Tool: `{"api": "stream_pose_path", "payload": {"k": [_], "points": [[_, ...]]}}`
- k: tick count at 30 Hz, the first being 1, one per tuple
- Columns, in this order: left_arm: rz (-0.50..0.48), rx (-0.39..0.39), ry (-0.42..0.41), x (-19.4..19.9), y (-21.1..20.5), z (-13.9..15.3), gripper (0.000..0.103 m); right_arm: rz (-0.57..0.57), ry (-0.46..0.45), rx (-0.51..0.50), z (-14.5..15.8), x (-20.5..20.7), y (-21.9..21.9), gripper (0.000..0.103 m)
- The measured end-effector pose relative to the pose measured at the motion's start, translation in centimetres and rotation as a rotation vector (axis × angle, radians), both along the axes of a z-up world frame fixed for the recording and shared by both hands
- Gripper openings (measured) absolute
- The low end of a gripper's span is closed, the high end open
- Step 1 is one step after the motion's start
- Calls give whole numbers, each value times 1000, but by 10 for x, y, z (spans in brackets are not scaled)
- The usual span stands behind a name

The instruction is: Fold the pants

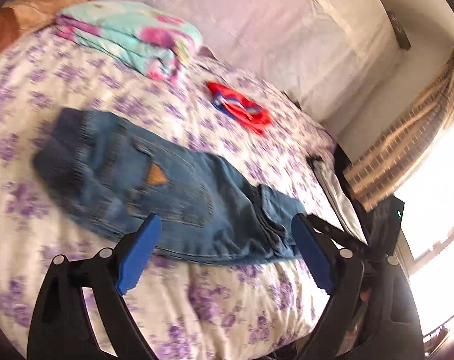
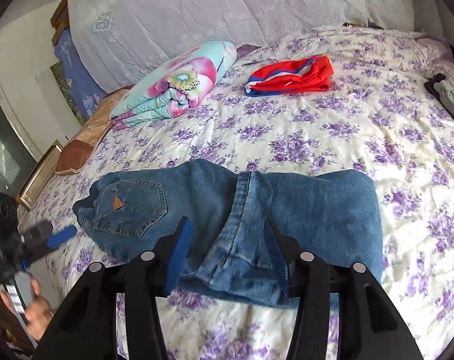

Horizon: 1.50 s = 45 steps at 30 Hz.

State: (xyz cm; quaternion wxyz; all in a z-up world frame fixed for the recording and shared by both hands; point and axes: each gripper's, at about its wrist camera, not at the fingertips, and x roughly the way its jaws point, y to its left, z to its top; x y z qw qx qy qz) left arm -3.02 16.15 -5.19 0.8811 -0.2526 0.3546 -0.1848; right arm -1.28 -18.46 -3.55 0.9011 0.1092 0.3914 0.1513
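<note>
The bed [image 2: 332, 138] carries the folded jeans [image 2: 227, 210] near its front edge. The right gripper [image 2: 230, 234] tilts down over them, jaws open, gripping nothing. The left gripper [image 1: 227, 234] angles down, jaws wide, empty.

Light: bright daylight from the window [image 1: 437, 186], blown out white at right.
Blur: left wrist view motion-smeared; right wrist view sharp.
Distortion: fisheye bending, dark corner vignettes.
</note>
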Motion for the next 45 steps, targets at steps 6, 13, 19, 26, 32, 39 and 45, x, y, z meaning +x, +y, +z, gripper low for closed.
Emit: {"api": "stream_pose_path", "payload": {"k": [6,13,19,26,32,39,45], "points": [[232,-78,194,29,76,-37,87,9,3,60,-7,-28,-10,58],[230,-102,316,87,77,-87,88,-35,47,69,-21,-44,-29,58],[241,-7,229,82,58,-58,39,-46,72,73,-27,-44,-28,58],[250,310,13,41,-1,-3,37,62,84,35,-33,1,23,58],[206,210,64,55,18,-5,37,54,33,-140,-45,29,56,35],[189,126,117,73,38,-21,37,128,-4,-95,-19,18,56,7],[177,26,148,82,58,-35,37,151,189,-212,-80,26,80,0]]}}
